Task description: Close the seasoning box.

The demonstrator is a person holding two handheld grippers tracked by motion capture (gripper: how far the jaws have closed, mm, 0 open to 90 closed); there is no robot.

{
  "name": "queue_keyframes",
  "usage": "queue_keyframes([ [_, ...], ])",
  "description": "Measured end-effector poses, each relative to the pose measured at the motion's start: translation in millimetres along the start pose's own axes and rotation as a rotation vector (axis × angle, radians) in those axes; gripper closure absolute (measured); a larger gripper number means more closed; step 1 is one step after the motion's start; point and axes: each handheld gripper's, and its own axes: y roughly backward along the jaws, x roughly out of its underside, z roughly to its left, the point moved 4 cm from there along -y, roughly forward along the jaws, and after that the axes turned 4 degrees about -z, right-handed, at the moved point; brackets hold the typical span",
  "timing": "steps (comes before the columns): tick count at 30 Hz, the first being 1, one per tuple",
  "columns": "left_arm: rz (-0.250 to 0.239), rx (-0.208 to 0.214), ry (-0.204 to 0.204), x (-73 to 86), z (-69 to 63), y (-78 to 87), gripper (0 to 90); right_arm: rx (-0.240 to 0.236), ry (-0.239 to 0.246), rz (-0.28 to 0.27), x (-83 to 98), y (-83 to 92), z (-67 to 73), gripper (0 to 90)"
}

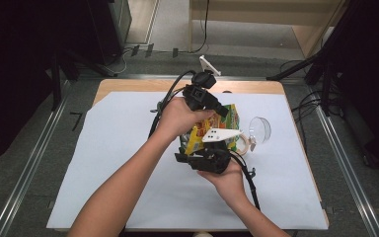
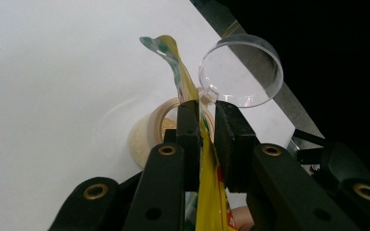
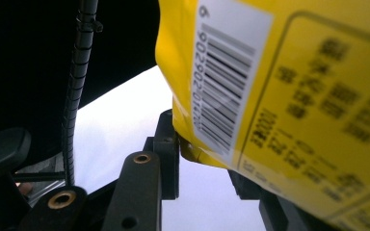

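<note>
Hiding part of the right gripper (image 3: 200,159), apparently pinched: yellow packet (image 3: 289,91).

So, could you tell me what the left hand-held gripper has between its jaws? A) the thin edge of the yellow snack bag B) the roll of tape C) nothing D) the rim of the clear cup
A: in the left gripper view, the left hand-held gripper pinches the yellow snack bag by its thin edge, with the clear cup and the roll of tape lying beyond on the white sheet.

Snack bag (image 1: 212,129) held above table (image 1: 128,85), near centre. Left gripper (image 1: 220,109) at bag's far edge; right gripper (image 1: 197,157) at bag's near edge. Lid (image 1: 260,128) right of bag. Tape roll (image 1: 243,143) between bag and lid, just beside bag.
</note>
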Motion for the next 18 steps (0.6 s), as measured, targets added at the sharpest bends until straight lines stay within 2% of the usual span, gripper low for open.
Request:
queue_keyframes([
  [18, 0.000, 0.004, 0.001, -0.7, 1.4, -1.5, 81.4, 0.006, -0.003, 0.001, 0.4, 0.5, -0.6, 69.8],
])
